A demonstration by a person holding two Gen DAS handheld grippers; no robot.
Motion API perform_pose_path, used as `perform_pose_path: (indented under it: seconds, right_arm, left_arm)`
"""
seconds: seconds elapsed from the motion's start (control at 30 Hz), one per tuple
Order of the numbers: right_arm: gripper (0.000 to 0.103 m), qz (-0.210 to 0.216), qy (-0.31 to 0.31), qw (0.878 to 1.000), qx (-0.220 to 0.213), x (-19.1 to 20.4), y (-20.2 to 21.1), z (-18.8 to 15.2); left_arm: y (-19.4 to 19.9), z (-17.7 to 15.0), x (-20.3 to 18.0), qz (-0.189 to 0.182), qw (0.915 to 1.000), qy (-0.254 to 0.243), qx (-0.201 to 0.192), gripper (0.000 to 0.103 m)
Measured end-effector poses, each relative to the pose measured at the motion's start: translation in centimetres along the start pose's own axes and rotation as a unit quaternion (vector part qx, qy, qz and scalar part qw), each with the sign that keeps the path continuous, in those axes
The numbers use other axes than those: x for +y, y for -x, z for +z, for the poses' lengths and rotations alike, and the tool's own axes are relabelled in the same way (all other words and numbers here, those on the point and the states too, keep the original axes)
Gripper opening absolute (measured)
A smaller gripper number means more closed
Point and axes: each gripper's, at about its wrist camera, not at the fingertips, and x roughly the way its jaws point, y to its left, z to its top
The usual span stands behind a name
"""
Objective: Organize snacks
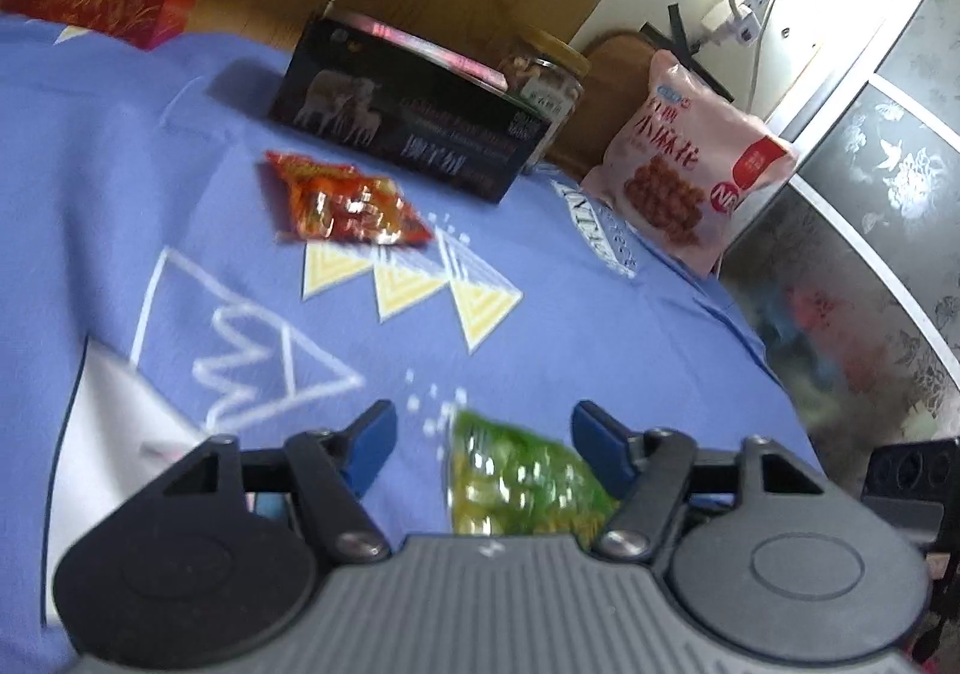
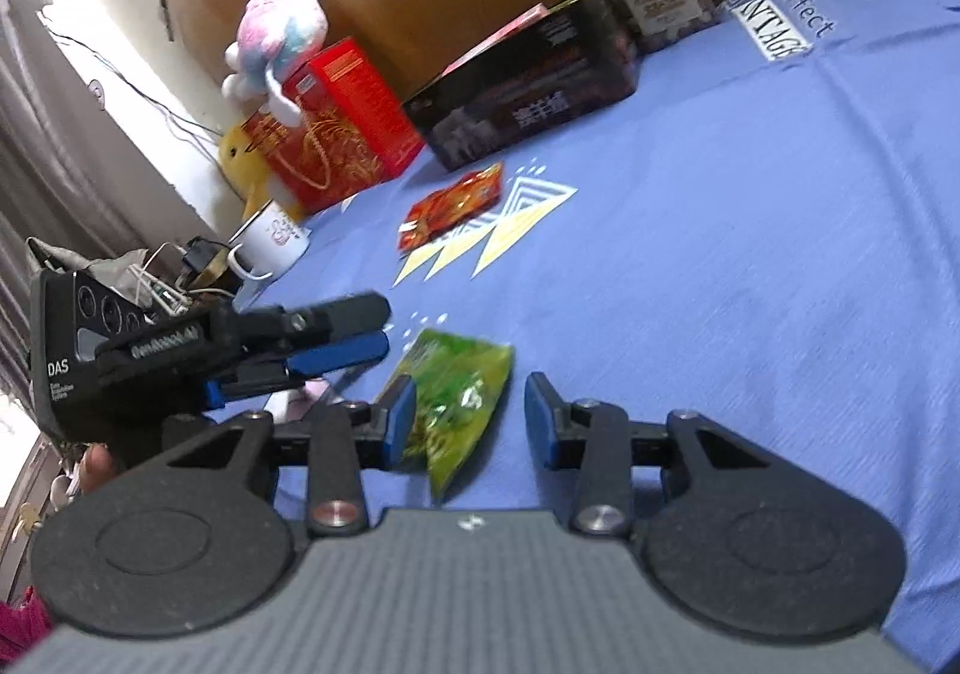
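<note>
A green snack packet [image 1: 522,479] lies flat on the blue cloth [image 1: 570,314], between the open fingers of my left gripper [image 1: 483,434], nearer the right finger. It also shows in the right wrist view [image 2: 459,395], between the open fingers of my right gripper [image 2: 471,416]. The left gripper [image 2: 360,326] comes in from the left there. A red snack packet [image 1: 345,203] lies farther off on the cloth, also in the right wrist view [image 2: 453,203]. Both grippers are empty.
At the back stand a dark box [image 1: 408,125], a jar of nuts [image 1: 549,77], a pink snack bag [image 1: 690,158] and a red box [image 2: 336,128]. A white mug [image 2: 273,239] and a plush toy [image 2: 279,35] sit at the left.
</note>
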Motion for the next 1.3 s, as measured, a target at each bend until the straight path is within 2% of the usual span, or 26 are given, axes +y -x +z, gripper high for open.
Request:
perform_pose_path:
  seconds: [0.1,0.13,0.17,0.23,0.33,0.47,0.6,0.67,0.83,1.03,1.13,1.23,1.3]
  right_arm:
    - [0.041,0.016,-0.014,1.0,0.005,0.0,-0.2,-0.2]
    - [0.041,0.02,-0.017,1.0,0.006,0.1,-0.4,-0.3]
    - [0.037,0.018,-0.014,1.0,0.007,0.3,-0.5,-0.4]
    - [0.032,0.015,0.003,1.0,0.014,1.0,-0.5,-0.7]
    - [0.031,0.017,0.006,1.0,0.016,1.4,-0.1,-1.3]
    - [0.032,0.026,0.003,1.0,0.018,1.3,0.4,-1.9]
    - [0.032,0.033,0.001,0.999,0.022,1.2,0.6,-2.1]
    - [0.032,0.034,-0.001,0.999,0.021,1.1,0.7,-2.1]
    - [0.032,0.016,0.01,1.0,0.005,0.8,1.6,-2.2]
    - [0.032,0.018,0.006,1.0,0.0,0.1,2.5,-2.7]
    - [0.037,0.016,0.0,1.0,-0.006,-0.2,2.6,-2.6]
    - [0.056,0.004,0.005,1.0,-0.024,-0.1,3.5,-2.6]
    - [0.057,-0.006,0.015,1.0,-0.027,0.0,3.9,-2.7]
  left_arm:
    - [0.4,-1.3,-0.7,-0.012,0.9999,-0.002,0.011,0.055]
    - [0.6,-1.7,-1.1,-0.006,0.9999,-0.009,0.007,0.05]
    - [0.8,-2.1,-1.4,0.001,0.9999,-0.01,0.006,0.048]
    - [1.3,-2.5,-1.0,-0.011,0.9999,0.007,0.009,0.044]
    - [2.3,-3.1,-0.2,-0.037,0.9986,0.034,0.015,0.044]
    - [3.5,-4.6,-0.3,-0.05,0.9979,0.036,0.021,0.044]
    - [3.7,-4.5,0.3,-0.064,0.9959,0.057,0.03,0.044]
    - [3.6,-4.4,0.6,-0.067,0.995,0.066,0.032,0.044]
    - [3.5,-4.5,0.1,-0.06,0.9963,0.054,0.031,0.044]
    - [3.3,-4.8,0.0,-0.076,0.9938,0.065,0.047,0.044]
    - [3.0,-5.0,-0.2,-0.083,0.9927,0.068,0.054,0.046]
    - [2.9,-5.0,-0.4,-0.081,0.993,0.066,0.054,0.046]
    - [2.9,-4.9,-0.4,-0.08,0.9928,0.069,0.055,0.046]
